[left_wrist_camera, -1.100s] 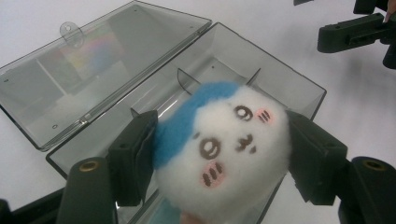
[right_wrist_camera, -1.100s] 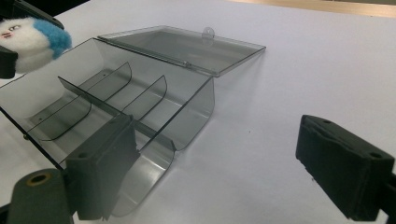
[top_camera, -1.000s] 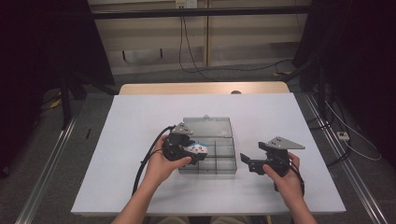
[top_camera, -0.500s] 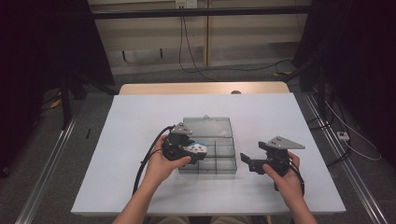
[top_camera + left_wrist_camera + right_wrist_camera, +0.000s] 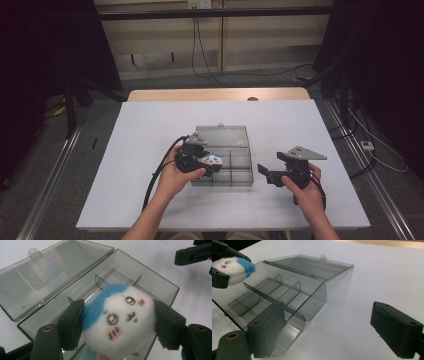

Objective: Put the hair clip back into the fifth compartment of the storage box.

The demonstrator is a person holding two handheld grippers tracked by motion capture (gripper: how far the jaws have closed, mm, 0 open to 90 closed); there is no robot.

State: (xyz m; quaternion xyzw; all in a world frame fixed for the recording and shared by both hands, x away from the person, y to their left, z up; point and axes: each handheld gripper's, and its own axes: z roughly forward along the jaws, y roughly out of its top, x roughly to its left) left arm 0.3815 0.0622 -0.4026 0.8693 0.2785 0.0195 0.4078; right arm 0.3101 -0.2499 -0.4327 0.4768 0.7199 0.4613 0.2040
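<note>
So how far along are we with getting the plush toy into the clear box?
Done: the box sits open on the table, its lid laid flat behind it, and its compartments look bare. In hand: the left gripper holds the plush toy between its jaws above the box's near left part. Left: lowering it into a compartment and letting go, then probably closing the lid. The right gripper waits open beside the box.
</note>
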